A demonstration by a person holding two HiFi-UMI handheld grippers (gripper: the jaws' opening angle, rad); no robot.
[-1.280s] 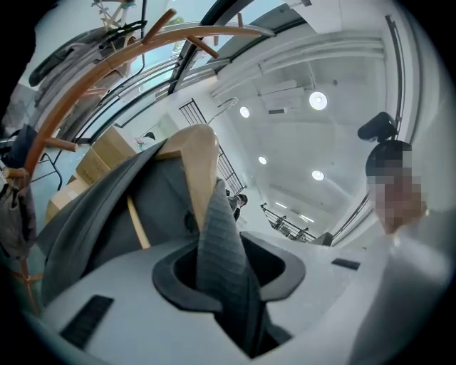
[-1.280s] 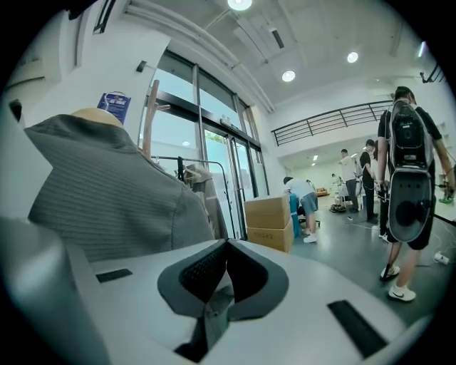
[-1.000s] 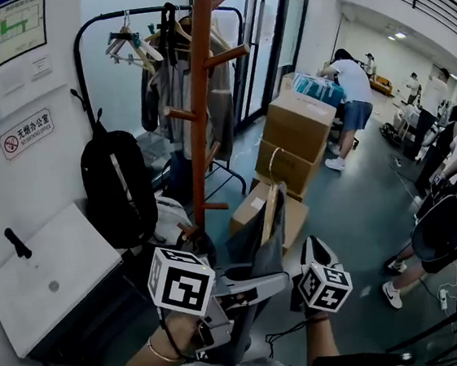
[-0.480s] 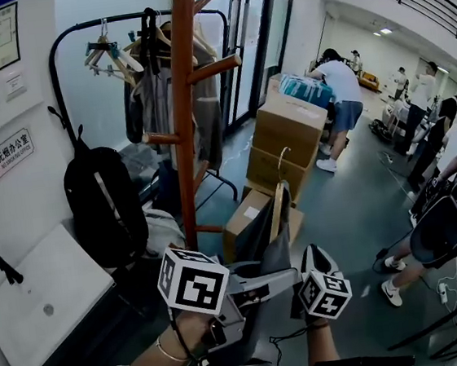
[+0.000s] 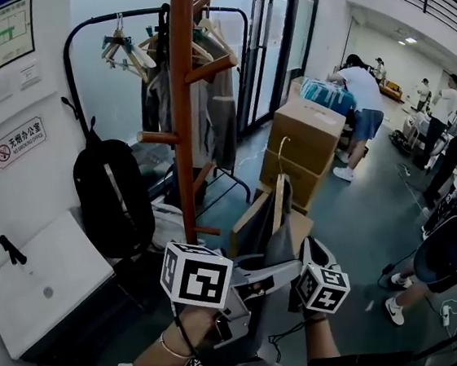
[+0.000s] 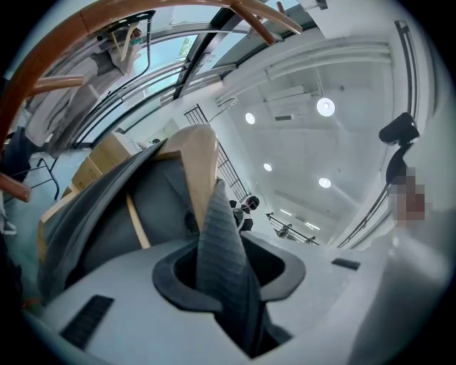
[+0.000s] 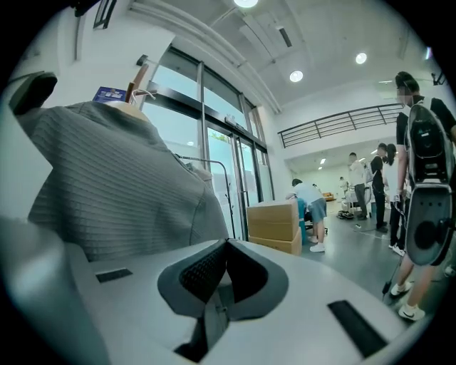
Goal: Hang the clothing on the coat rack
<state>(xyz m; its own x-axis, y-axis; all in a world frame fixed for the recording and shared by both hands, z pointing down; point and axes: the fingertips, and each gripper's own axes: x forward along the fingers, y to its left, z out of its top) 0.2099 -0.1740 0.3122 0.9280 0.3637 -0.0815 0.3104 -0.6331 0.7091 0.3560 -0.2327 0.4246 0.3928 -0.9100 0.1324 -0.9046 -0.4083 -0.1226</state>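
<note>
Two grips on one garment here, so going left to right. Towards the left of the head view stands the tall reddish-brown wooden coat rack (image 5: 180,118), upright, with short pegs angling off the pole. The peg (image 5: 203,68) up high looks free to me.

Just right of the rack's base comes the left hand-held gripper (image 6: 226,249). Its jaws are clamped on a fold of the grey ribbed knit garment (image 5: 254,231), with the fabric bunched up between the pads. The garment is draped over a pale wooden clothes hanger (image 6: 197,160). It's held up in the air between the two grippers, apart from the rack, with the thin metal hook (image 5: 279,149) poking up on top.

On the right, the right hand-held gripper (image 7: 224,265) has its jaws pressed together. There looks to be a thin edge of the same grey cloth caught low between them, though that bit is hard to be sure of.

Handling-wise, my read: the knit is soft, light and floppy, so it won't hold any shape. A pinch on cloth alone lets the hanger swing and maybe slide out. The hanger is the only stiff part. I'd want the hold up near the shoulder of the wood, squeezing cloth and wood together, so the hook can be steered over a peg. Nothing fragile, just slippy and wobbly.
</note>
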